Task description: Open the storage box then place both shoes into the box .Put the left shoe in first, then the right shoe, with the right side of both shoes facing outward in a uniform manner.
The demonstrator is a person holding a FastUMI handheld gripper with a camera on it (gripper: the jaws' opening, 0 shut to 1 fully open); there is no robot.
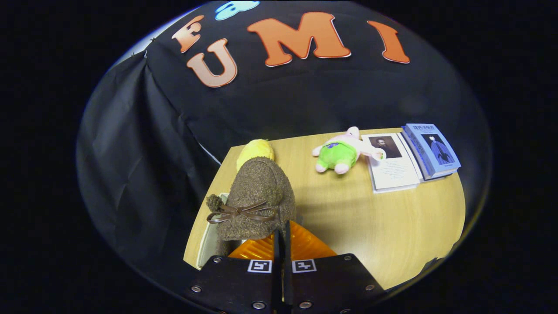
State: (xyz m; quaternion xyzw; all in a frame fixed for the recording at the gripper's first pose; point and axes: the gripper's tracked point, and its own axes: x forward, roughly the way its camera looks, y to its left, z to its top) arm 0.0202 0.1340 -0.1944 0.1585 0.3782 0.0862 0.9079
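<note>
Up close, gripper (282,237) clamped on brown shoe (257,196), above table (370,226)

A staged recording booth, not a lived-in room: black cloth (144,131) hangs in folds as the wall right behind a small wooden table (392,226). The table holds props rather than household clutter. At its far edge lies a soft toy (342,155) in green; just beside that toy sit a white booklet (392,168) and a blue book (431,150). A yellow plush (256,150) lies at the table's far corner.
</note>
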